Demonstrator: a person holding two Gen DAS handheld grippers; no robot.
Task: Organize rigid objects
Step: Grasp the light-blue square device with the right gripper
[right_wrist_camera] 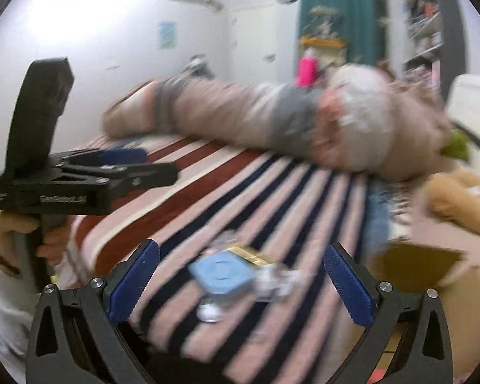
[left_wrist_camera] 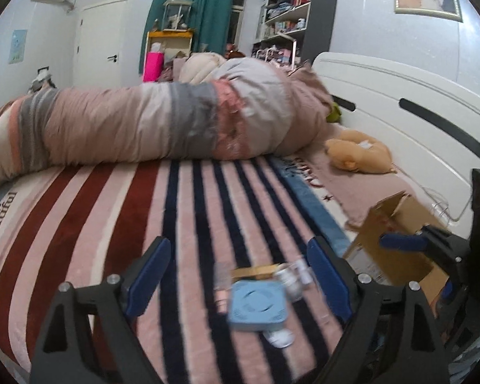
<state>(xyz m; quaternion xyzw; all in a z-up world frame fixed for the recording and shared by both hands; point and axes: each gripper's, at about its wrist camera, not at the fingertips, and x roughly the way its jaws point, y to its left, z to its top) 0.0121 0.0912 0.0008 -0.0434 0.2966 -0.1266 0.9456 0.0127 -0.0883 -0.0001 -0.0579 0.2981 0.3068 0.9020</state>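
In the left wrist view, the left gripper [left_wrist_camera: 238, 275] fills the bottom of the frame with its blue-padded fingers [left_wrist_camera: 148, 276] spread wide apart and holding nothing. Between them, low in the centre, a cluster of small rigid things lies on the pink, red and navy striped bed blanket [left_wrist_camera: 89, 211]: a light blue square plastic box [left_wrist_camera: 256, 305] nearest the camera, a gold flat rectangular box [left_wrist_camera: 256, 270] just behind it, a small clear jar [left_wrist_camera: 289, 280] to its right, and a small white round cap [left_wrist_camera: 280, 339] at its lower right corner; blur hides finer detail. At the right edge an open brown cardboard box [left_wrist_camera: 390, 240] sits at the bedside, and the right gripper [left_wrist_camera: 403, 241] shows above it, side-on, so whether it is apart there cannot be told. A rolled striped quilt [left_wrist_camera: 150, 121] runs across the middle of the frame, with a tan plush toy [left_wrist_camera: 356, 153] at right by the white headboard [left_wrist_camera: 400, 96]. In the right wrist view, heavily blurred, the right gripper [right_wrist_camera: 240, 280] at the bottom stands wide apart and empty. The blue box [right_wrist_camera: 220, 273], gold box [right_wrist_camera: 249, 254] and white cap [right_wrist_camera: 209, 313] lie between its fingers on the blanket, the cardboard box [right_wrist_camera: 425, 267] at lower right. At left a hand [right_wrist_camera: 48, 240] grips the handle of the left gripper [right_wrist_camera: 156, 164].
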